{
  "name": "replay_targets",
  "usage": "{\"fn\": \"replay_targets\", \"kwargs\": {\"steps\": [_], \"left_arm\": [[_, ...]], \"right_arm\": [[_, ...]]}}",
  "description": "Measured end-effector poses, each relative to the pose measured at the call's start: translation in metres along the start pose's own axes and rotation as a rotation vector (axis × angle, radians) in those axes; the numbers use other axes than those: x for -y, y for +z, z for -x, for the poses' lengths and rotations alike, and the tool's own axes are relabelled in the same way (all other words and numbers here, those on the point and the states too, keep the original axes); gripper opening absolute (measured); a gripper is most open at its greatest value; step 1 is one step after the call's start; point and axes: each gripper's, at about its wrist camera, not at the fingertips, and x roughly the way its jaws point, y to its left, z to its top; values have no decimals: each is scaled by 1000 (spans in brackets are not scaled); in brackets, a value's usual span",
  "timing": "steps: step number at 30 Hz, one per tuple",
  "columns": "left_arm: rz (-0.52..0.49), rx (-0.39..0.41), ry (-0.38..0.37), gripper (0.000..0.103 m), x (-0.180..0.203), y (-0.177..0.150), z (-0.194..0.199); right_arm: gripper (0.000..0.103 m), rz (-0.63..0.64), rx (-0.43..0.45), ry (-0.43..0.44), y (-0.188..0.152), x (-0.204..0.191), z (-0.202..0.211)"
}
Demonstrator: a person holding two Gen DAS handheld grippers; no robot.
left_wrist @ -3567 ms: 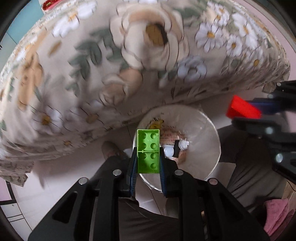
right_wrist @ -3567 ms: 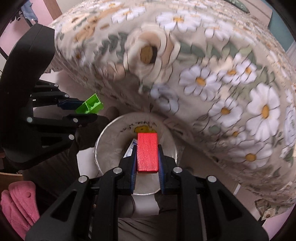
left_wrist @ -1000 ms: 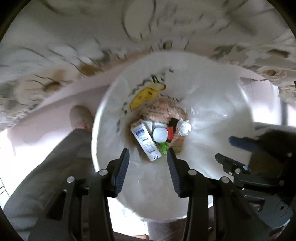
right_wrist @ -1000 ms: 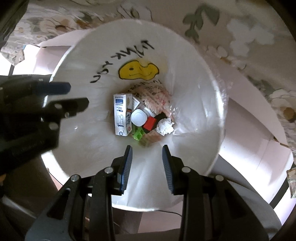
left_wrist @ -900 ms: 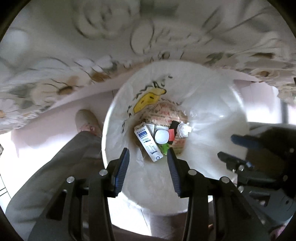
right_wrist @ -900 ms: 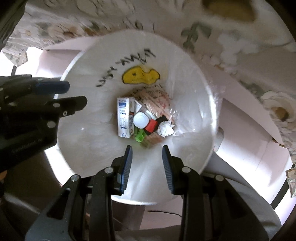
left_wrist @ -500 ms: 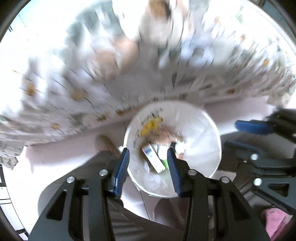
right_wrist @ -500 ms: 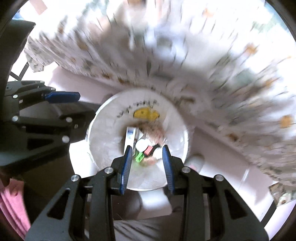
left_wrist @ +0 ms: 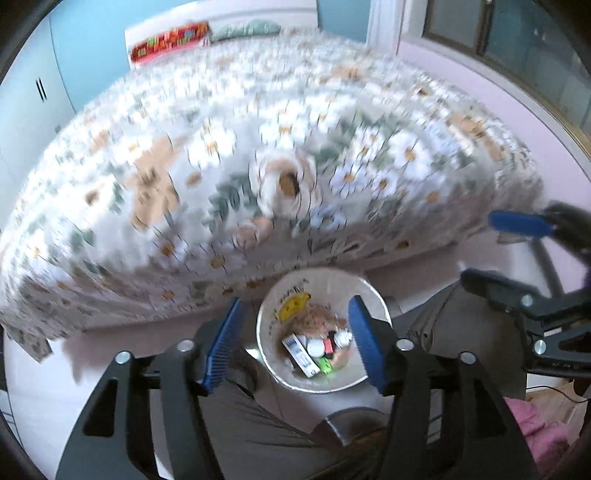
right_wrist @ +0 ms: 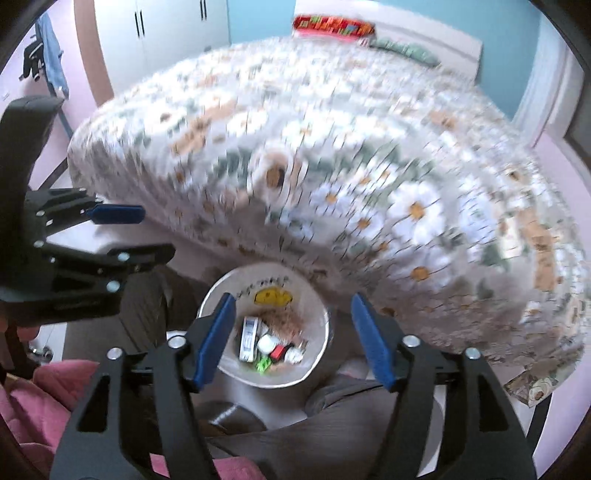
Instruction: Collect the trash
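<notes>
A white trash bin (left_wrist: 364,380) with a yellow smiley stands on the floor below both grippers; it also shows in the right wrist view (right_wrist: 317,354). Inside lie a white carton (left_wrist: 300,355), a green brick (left_wrist: 325,364), a red brick (right_wrist: 277,352), a white cap and crumpled paper. My left gripper (left_wrist: 295,343) is open and empty, high above the bin. My right gripper (right_wrist: 291,339) is open and empty too, also high above it. Each gripper shows at the side of the other's view.
A bed with a flowered cover (left_wrist: 258,166) fills the space behind the bin. The person's legs in grey trousers (left_wrist: 258,424) flank the bin. A pink cloth (right_wrist: 33,398) lies at the lower left. White wardrobes (right_wrist: 166,33) stand behind.
Both grippers dropped the green and red bricks into the bin, then rose away from it and opened wider. The bin looks much smaller now.
</notes>
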Motion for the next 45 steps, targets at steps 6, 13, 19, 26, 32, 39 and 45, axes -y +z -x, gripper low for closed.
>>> {"fn": "replay_targets", "kwargs": {"steps": [6,13,19,26,32,39,45], "left_arm": [[-45,134,55,87,18,-9,56],[-68,207,139,91,28,-26,90],[-50,219,174,91,27,-33,96],[-28,221,171,91,30,-40,98],[-41,222,159,91,35,-41,98],[-38,238,156,91,36,-39,101],[-49,247,156,91,37,-39,104]], "right_arm": [[84,-21,136,-52,-10,-11,53],[86,-46,174,-65,-30,-24,78],[87,-72,240,-143,-40,-31,91],[88,-101,281,-169,-47,-35,96],[88,-140,284,-185,-54,-33,98],[88,-172,284,-178,-56,-27,100],[88,-178,285,-176,-56,-25,102]]}}
